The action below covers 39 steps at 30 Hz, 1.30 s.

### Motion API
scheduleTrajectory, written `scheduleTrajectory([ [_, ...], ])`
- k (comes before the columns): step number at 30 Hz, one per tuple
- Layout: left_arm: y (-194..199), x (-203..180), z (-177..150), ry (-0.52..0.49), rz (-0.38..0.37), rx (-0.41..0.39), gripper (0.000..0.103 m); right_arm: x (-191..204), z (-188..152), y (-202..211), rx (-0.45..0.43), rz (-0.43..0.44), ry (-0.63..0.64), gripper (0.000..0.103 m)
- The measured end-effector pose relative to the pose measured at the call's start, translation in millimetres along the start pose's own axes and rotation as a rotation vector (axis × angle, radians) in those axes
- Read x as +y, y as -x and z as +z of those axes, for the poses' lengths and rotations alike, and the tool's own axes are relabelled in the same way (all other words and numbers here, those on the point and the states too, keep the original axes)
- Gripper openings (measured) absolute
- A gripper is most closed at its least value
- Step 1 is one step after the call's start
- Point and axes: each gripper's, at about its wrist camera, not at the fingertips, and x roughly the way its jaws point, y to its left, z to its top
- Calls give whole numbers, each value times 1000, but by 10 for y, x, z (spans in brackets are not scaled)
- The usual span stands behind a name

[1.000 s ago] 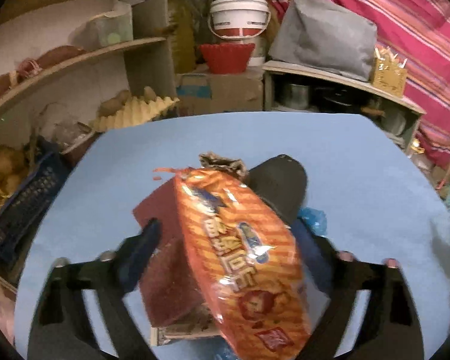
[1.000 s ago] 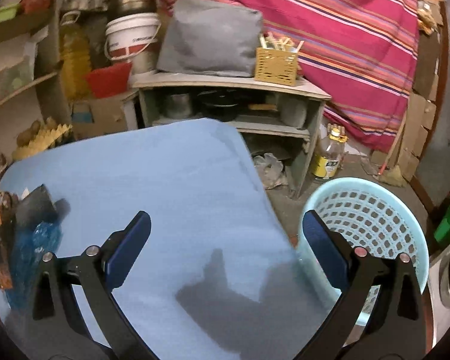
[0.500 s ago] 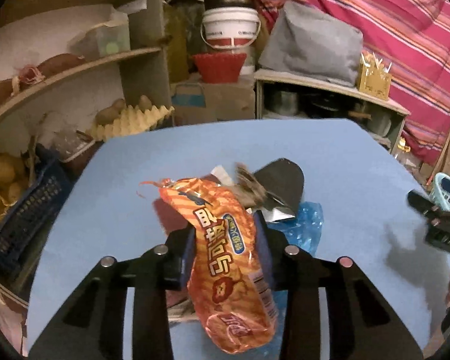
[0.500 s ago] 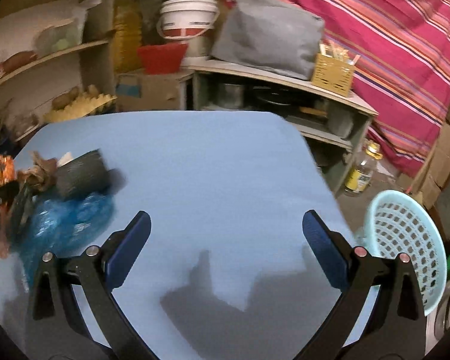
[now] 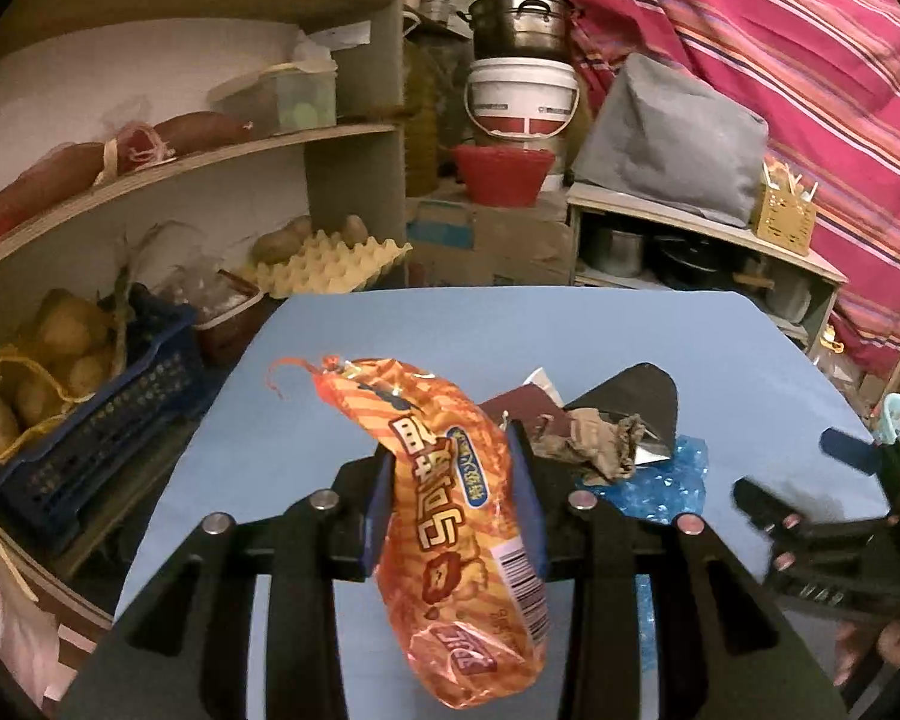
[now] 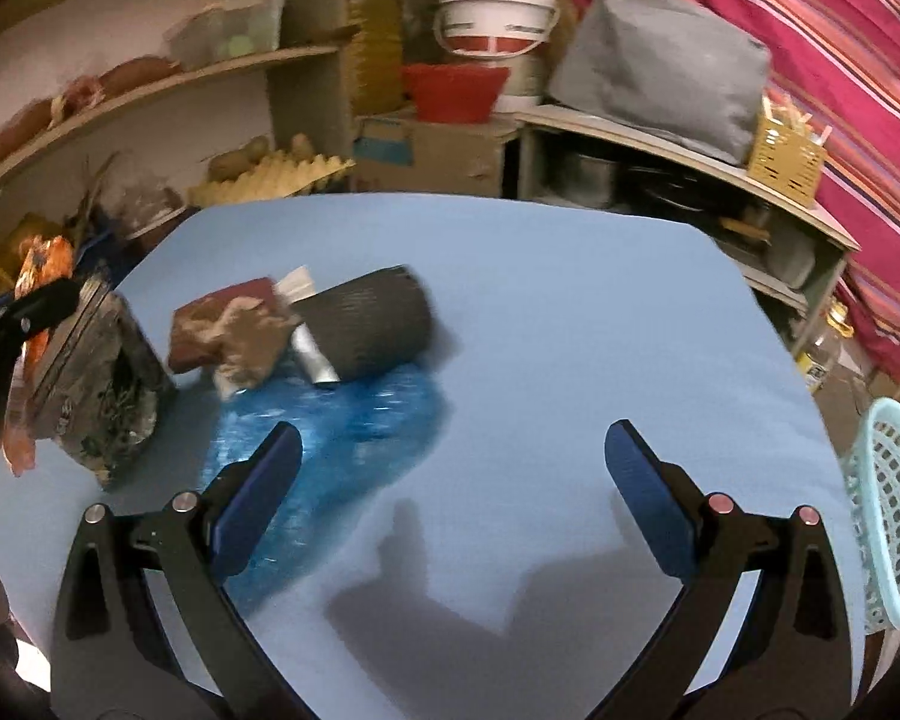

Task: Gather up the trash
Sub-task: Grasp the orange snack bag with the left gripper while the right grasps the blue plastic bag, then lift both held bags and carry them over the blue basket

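Left gripper: jaws drawn in tight on the orange snack bag, both blue pads pressing its middle; the bag is lifted clear of the blue table, its torn top curling up and left, its bottom hanging toward the camera.
Right gripper: jaws spread wide, holding nothing, touching nothing, over the bare near part of the table.
Trash left on table: crumpled brown paper, dark cylinder on its side, blue plastic wrap, all bunched together left of the right gripper.
Basket: pale blue laundry-style basket beside the table's right edge.
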Motion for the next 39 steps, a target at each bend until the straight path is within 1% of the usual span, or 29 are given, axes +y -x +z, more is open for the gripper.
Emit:
scheduleTrajectory([
  [5,17,169,5,34,7,3,36,247,-40,-196,52,2,46,98],
  [7,34,224,12,51,13,0,36,310,-67,-259,74,13,59,92],
  [8,44,262,14,61,15,-2,36,343,-77,-298,87,24,70,82],
  [9,49,291,15,68,17,-1,36,358,-94,-319,98,36,77,67],
  [10,56,313,17,72,20,-1,36,383,-102,-370,120,68,83,57],
  [11,63,328,16,75,21,-2,35,389,-119,-397,134,93,80,40],
  [12,69,342,19,77,22,-2,35,385,-127,-423,148,123,70,26],
  [15,100,373,36,86,27,-6,35,297,-122,-417,149,167,38,8],
  [17,128,369,49,93,25,-10,34,202,-97,-371,134,169,12,6],
  [19,169,370,70,97,17,-20,34,31,-52,-282,107,151,-26,5],
  [22,235,338,96,103,2,-35,34,-266,16,-144,69,143,-89,5],
  [25,287,283,130,100,-8,-50,34,-580,62,-4,37,116,-137,5],
  [28,318,234,153,98,-18,-57,34,-833,66,104,17,90,-169,5],
  [33,331,121,184,91,-32,-58,34,-1144,30,228,-2,61,-203,5],
  [39,357,-135,256,77,-70,-70,34,-1414,-20,349,-21,37,-217,5],
])
